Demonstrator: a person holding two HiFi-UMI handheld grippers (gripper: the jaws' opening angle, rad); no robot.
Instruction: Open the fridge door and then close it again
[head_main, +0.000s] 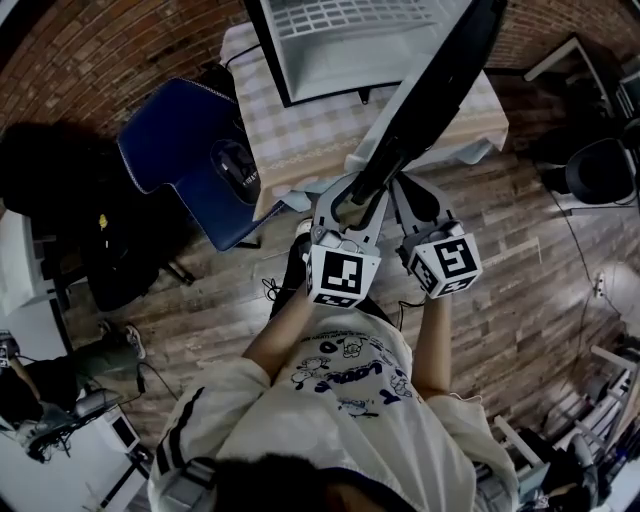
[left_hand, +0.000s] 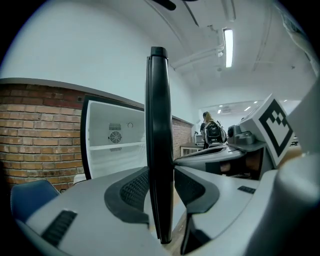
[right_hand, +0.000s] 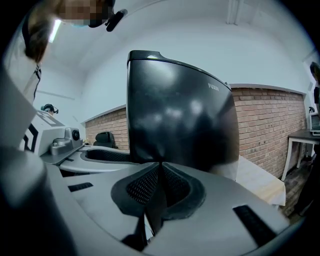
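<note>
white fridge (head_main: 350, 40): stands on the table at the top of the head view. its cabinet is open to the room and a wire shelf shows. the task looks about halfway done, with the door out and not yet returned.
black fridge door (head_main: 430, 100): swung well out from the cabinet toward the person. it shows edge-on in the left gripper view and face-on in the right gripper view.
left gripper (left_hand: 161, 187): jaws closed narrow onto the door's free edge, one ribbed pad on each face. it is probably held there because the far edge gives the most leverage for swinging the door either way.
right gripper (right_hand: 159, 185): jaws pressed together with nothing between them, just beside the door's outer face. it seems to be kept near as a spare, ready to push the panel home.
room: brick wall (head_main: 120, 50) below white plaster, a ceiling light (left_hand: 229, 47) overhead, and a person with a backpack (left_hand: 212, 131) far off.
floor (head_main: 500, 280): wood planks, with the person's feet close to the table.
table (head_main: 300, 130): draped in a checked cloth that hangs over the near side. a blue chair (head_main: 180, 150) sits just beside it.
</note>
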